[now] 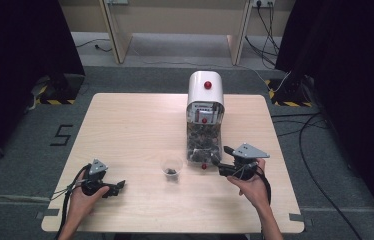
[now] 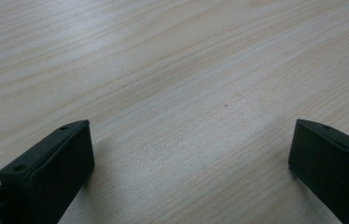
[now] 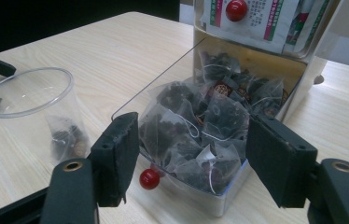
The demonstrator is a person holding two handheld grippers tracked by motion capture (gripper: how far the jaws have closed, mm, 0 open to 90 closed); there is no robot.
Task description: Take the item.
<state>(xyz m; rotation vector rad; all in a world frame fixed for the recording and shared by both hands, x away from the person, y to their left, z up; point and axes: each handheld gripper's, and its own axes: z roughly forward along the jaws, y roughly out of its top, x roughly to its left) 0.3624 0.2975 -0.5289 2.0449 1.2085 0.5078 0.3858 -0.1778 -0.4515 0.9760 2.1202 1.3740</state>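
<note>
The tea bag dispenser (image 1: 204, 117) stands upright at the table's (image 1: 125, 130) far middle, its open drawer (image 3: 196, 186) of tea bags (image 3: 196, 135) facing me. My right gripper (image 3: 189, 154) hangs unclenched before it; a cup (image 1: 171, 167) sits just left; my left gripper (image 1: 120, 186) gapes empty.

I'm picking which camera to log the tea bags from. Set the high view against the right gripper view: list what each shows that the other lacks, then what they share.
High view alone: the left gripper resting on the pale wooden table, the domed white top of the tea-bag dispenser, the grey floor and black cables around the table.

Right gripper view alone: the single mesh pyramid tea bags in the open drawer, and the right gripper with its jaws open on either side of the drawer's front.

Both: the clear plastic cup holding one tea bag, and the small red knob.
</note>
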